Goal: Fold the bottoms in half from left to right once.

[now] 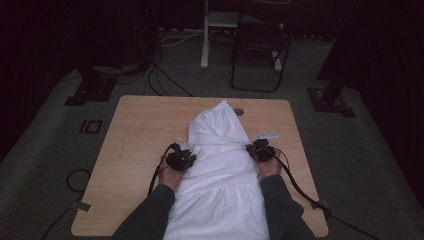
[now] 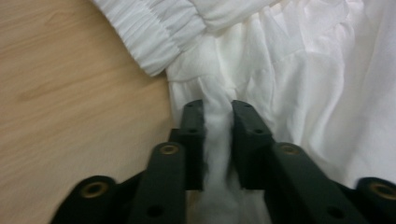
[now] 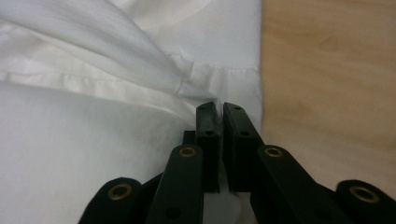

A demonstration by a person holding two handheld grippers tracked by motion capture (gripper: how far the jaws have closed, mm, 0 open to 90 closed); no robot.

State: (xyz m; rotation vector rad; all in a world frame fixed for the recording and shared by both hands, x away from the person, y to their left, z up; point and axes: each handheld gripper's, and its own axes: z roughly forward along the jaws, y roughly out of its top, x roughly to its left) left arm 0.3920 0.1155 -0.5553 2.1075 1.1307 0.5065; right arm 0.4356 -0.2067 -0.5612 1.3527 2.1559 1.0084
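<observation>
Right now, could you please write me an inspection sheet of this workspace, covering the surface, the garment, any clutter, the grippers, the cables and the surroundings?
Surface: wooden table, bare around the cloth.
Job's things: white garment, rumpled, lying along the table's middle from the near edge to the far edge.
Clutter: nothing seen.
Grippers: left gripper shut on a fold at the garment's edge; right gripper shut on its opposite edge.
Cables: one black cable trails from each gripper over the table's near edge; more lie on the floor.
Surroundings: dim room, grey carpet, folding chair beyond the table.
</observation>
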